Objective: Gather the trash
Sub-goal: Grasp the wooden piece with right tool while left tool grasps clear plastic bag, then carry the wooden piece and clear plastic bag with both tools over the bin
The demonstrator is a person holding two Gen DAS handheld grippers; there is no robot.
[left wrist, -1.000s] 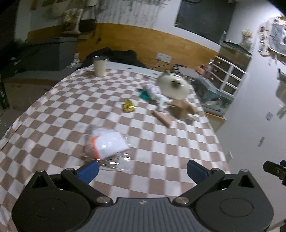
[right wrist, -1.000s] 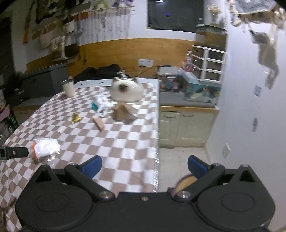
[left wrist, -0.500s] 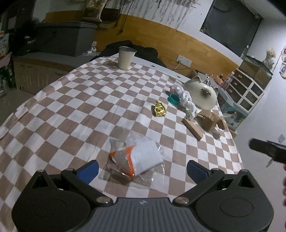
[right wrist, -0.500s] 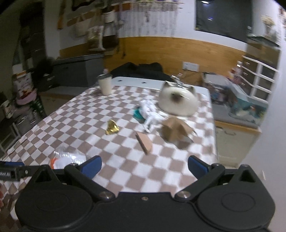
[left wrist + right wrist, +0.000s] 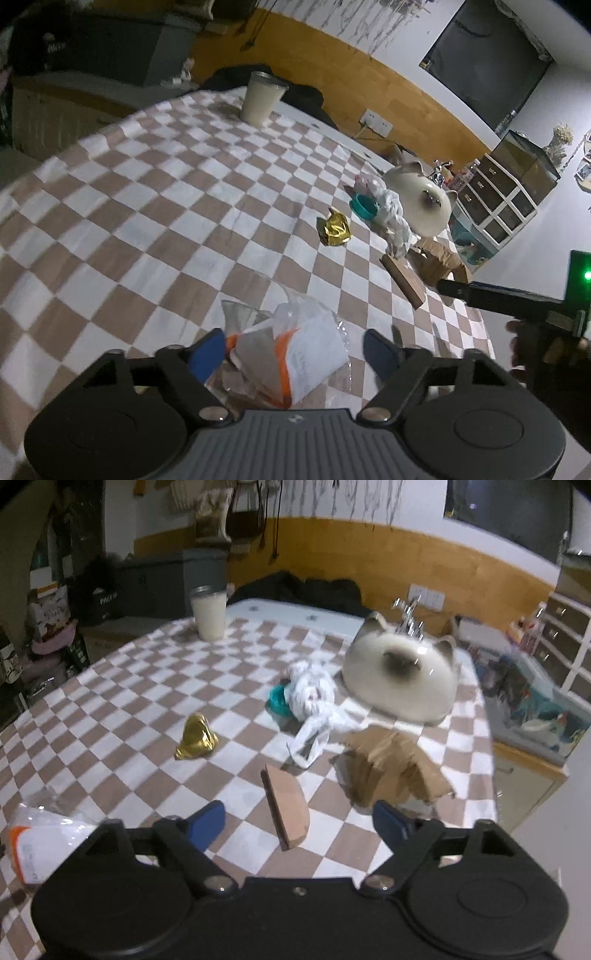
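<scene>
Checkered brown-white cloth covers desk (image 5: 155,206) | wood-panelled wall (image 5: 424,565) behind | left tool (image 5: 293,350) closing around plastic wrapper (image 5: 295,350), pads clear | right tool (image 5: 299,821) closing around cardboard scrap (image 5: 286,805), pads clear

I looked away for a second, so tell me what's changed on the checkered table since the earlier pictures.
Both claws came in over the table. The left claw now straddles the clear plastic packet, jaws closing, not yet pressing it. The right claw came in over the cardboard wedge, jaws closing too, nothing gripped. The gold wrapper, white plastic bag, torn cardboard, cup and cat-shaped bowl stayed put.
</scene>
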